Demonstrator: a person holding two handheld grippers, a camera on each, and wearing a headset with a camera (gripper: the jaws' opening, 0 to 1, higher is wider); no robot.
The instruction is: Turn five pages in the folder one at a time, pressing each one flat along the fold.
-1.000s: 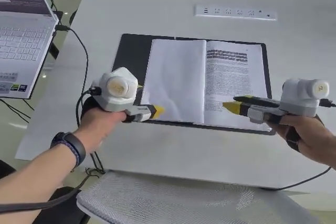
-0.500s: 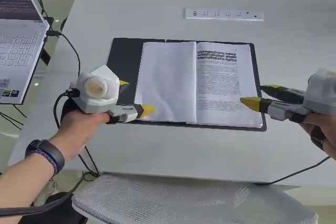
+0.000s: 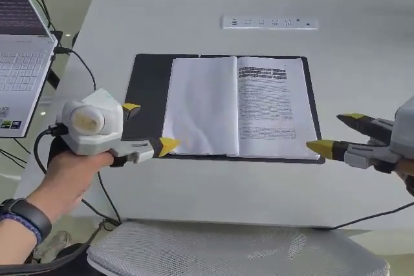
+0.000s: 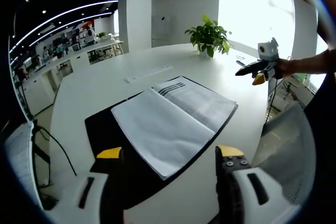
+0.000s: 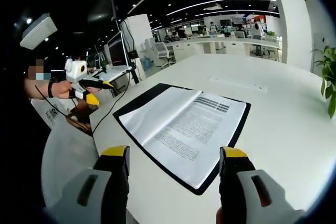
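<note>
white workbench [image 3: 187,4] in a bright open-plan office. the black folder [image 3: 150,88] lies open and flat on it, square to the bench's near edge and set a little back from it. inside the folder, a blank page [image 3: 197,105] lies left of the fold and a printed page [image 3: 272,105] with a dark heading block lies right of it; both rest flat and meet at the fold. left of the blank page a broad strip of the folder's black inner cover is bare, and a thin black border runs along the folder's right and near edges.

the left gripper [image 3: 150,125] hovers at the folder's near left corner. its yellow-tipped jaws are spread wide with nothing between them, one tip over the bare black cover and the other just beside the blank page's near corner. the right gripper [image 3: 336,133] hangs just off the folder's near right corner over bare bench, jaws likewise wide apart and holding nothing.

bare bench surrounds the folder: a narrow band along its near edge, wider room to its right and beyond its far edge. a power strip [image 3: 270,22] lies beyond the far edge, well apart. an open laptop [image 3: 19,75] sits well to the folder's left, with a black cable [image 3: 87,66] trailing past the bench's left edge. a mesh chair [image 3: 226,250] stands below the near edge. a potted plant [image 4: 209,36] stands far off past the folder's right side.
</note>
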